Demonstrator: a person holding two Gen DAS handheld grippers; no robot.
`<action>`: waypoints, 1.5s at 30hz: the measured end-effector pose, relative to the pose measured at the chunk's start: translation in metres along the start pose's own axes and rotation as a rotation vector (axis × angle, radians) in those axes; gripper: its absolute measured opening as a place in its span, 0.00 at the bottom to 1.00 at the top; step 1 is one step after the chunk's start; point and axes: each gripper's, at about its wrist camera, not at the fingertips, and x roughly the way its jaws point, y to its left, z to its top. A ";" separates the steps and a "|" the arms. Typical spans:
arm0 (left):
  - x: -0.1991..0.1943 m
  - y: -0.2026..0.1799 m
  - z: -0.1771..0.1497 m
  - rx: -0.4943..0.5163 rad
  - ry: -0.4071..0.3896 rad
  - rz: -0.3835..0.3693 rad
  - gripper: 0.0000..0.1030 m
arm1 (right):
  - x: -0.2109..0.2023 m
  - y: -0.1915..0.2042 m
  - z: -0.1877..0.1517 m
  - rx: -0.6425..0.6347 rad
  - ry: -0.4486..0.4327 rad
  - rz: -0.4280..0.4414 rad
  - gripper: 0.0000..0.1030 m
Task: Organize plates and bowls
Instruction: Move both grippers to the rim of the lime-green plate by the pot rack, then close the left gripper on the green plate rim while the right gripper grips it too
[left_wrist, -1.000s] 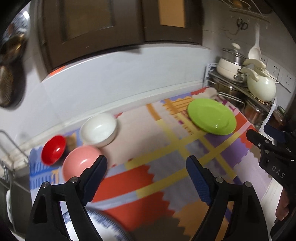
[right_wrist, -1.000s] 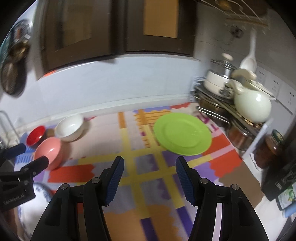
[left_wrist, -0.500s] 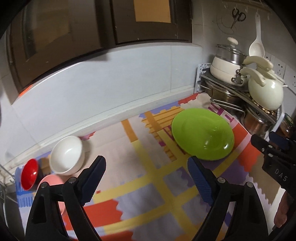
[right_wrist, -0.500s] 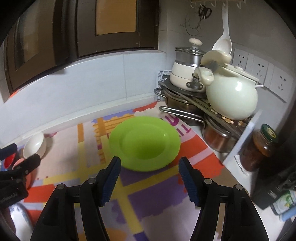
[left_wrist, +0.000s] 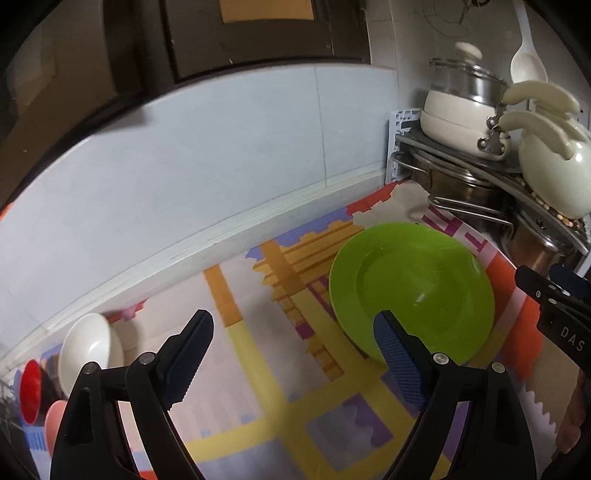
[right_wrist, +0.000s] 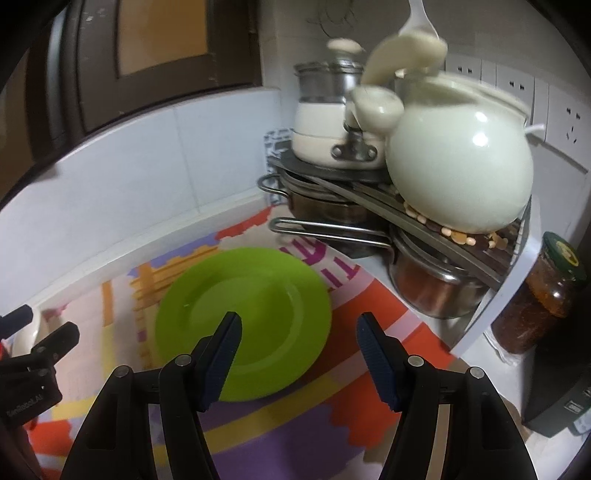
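Observation:
A green plate (left_wrist: 413, 284) lies flat on the patterned mat at the right, below the pot rack; it also shows in the right wrist view (right_wrist: 243, 321). My left gripper (left_wrist: 291, 328) is open and empty above the mat, its right finger over the plate's near rim. My right gripper (right_wrist: 299, 332) is open and empty, its left finger over the plate's near right part. A white bowl (left_wrist: 86, 350), a red bowl (left_wrist: 29, 391) and a pink bowl (left_wrist: 53, 421) sit at the far left.
A metal rack (right_wrist: 369, 192) holds steel pots, a white pot (right_wrist: 328, 136) and a cream kettle (right_wrist: 461, 173) right behind the plate. A dark jar (right_wrist: 543, 299) stands at the right. The tiled wall (left_wrist: 184, 166) runs behind the mat.
Both grippers have moved right and forward toward the green plate, which now looms larger. The bowls have slid to the far left edge of the left view. Both stay open.

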 end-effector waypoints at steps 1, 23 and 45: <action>0.008 -0.001 0.000 0.002 0.010 -0.003 0.87 | 0.009 -0.001 0.001 0.009 0.010 -0.003 0.64; 0.114 -0.025 -0.006 -0.054 0.163 -0.125 0.68 | 0.117 -0.025 -0.012 0.086 0.177 0.015 0.51; 0.132 -0.034 -0.005 -0.093 0.202 -0.205 0.38 | 0.133 -0.026 -0.008 0.088 0.212 0.050 0.38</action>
